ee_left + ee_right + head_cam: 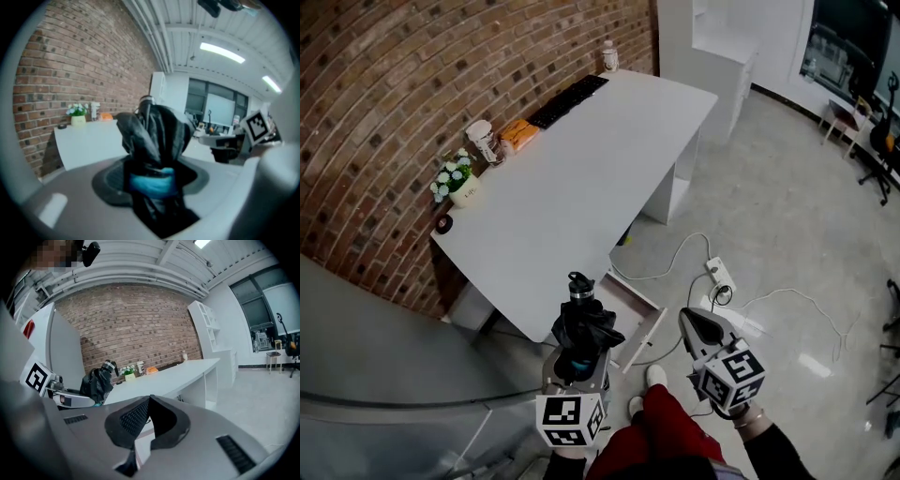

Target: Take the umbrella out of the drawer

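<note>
The left tool [578, 364] is clamped on the folded black umbrella [584, 323]. The umbrella stands nearly upright just off the table's [581, 178] near corner, knobbed end up, above the open drawer [639, 314] under that corner. The right tool [694, 321], jaws together and empty, hangs further out from the table. The umbrella looks clear of the drawer, carried by the left hand alone.

White desk [581, 178] bears keyboard [569, 100], flowerpot [462, 190], cup [485, 142] and bottle [608, 58].

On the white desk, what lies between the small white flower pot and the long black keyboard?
In the head view, a patterned white cup and an orange object lie between flower pot and keyboard.
</note>
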`<state>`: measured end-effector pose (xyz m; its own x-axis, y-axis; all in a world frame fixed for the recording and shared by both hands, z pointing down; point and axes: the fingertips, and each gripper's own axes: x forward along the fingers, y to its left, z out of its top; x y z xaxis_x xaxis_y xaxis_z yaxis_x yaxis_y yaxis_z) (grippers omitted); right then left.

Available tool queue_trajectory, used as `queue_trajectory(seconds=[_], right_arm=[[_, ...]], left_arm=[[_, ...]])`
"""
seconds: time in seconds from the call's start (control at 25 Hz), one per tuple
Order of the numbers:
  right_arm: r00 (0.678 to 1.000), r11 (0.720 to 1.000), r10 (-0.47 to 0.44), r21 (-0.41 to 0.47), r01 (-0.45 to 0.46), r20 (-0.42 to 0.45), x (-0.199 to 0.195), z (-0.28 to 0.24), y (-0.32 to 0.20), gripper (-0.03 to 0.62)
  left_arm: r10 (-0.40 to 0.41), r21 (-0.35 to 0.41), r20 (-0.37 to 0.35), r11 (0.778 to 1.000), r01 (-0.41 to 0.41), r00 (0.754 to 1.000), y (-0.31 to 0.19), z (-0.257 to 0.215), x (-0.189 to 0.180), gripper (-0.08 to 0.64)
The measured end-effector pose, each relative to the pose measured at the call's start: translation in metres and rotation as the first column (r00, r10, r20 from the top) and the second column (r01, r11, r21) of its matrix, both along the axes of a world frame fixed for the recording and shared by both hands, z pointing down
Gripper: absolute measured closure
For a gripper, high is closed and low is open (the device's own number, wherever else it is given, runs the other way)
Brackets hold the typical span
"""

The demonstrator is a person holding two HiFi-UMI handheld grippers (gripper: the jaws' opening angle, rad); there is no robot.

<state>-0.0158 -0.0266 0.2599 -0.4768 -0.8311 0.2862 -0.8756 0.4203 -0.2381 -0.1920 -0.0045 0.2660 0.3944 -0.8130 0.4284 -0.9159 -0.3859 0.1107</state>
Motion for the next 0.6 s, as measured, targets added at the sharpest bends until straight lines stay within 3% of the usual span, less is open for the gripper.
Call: queue_trajectory(seconds=[0.6], right_arm=[[0.998, 0.988, -0.055, 0.143, 0.057, -0.02, -0.026, -0.071, 0.047, 0.595]], left_arm=[[-0.035, 0.108, -0.061, 0.993, 0.042, 0.998, 0.063, -0.071, -0.036, 0.321]])
